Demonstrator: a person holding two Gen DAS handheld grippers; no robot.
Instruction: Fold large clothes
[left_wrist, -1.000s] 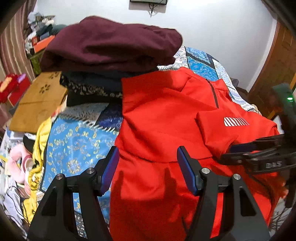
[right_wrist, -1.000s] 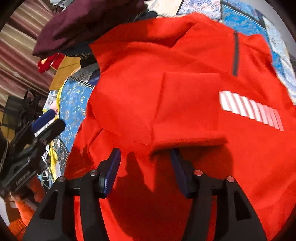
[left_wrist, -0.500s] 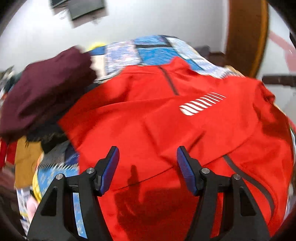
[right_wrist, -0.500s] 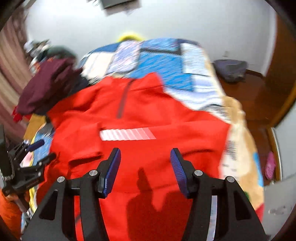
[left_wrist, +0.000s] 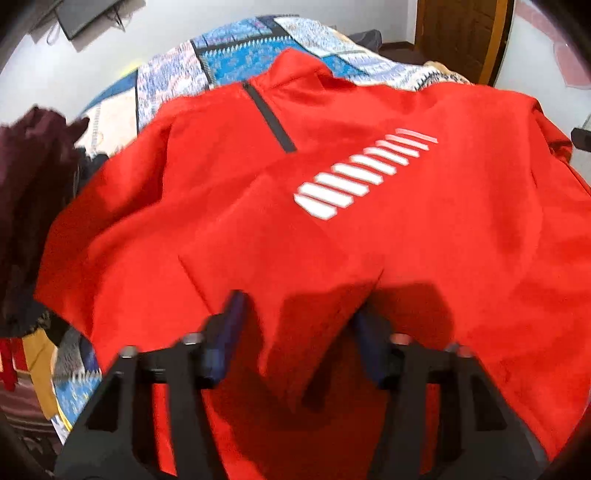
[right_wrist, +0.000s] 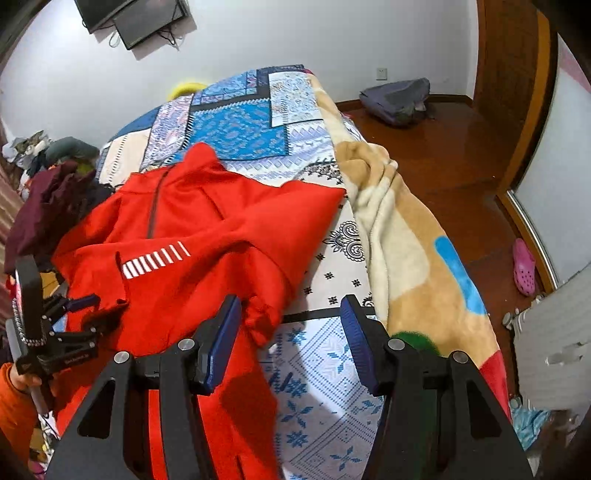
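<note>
A large red jacket (left_wrist: 369, 240) with a white striped logo and a dark zip lies spread on the bed, collar at the far end. My left gripper (left_wrist: 297, 332) hovers low over its near left part. Its jaws are closing with a raised fold of red cloth between them, and the pads do not visibly press on it. From the right wrist view the jacket (right_wrist: 207, 229) fills the left half, and the left gripper (right_wrist: 92, 314) sits at its near left edge, held by a hand in an orange sleeve. My right gripper (right_wrist: 290, 332) stands open over the bunched sleeve cuff (right_wrist: 262, 321) and bare sheet.
A maroon clothes pile (right_wrist: 44, 206) sits left of the jacket. The blue patterned bedspread (right_wrist: 240, 125) runs to the far wall. A beige fleece blanket (right_wrist: 406, 240) hangs over the bed's right edge. On the wooden floor lie a grey bag (right_wrist: 399, 99) and a pink shoe (right_wrist: 524, 269).
Both views have swung rightwards across the jacket. The left jaws have narrowed over a fold of red cloth. The right gripper now sits at the jacket's right sleeve, over the sheet.
</note>
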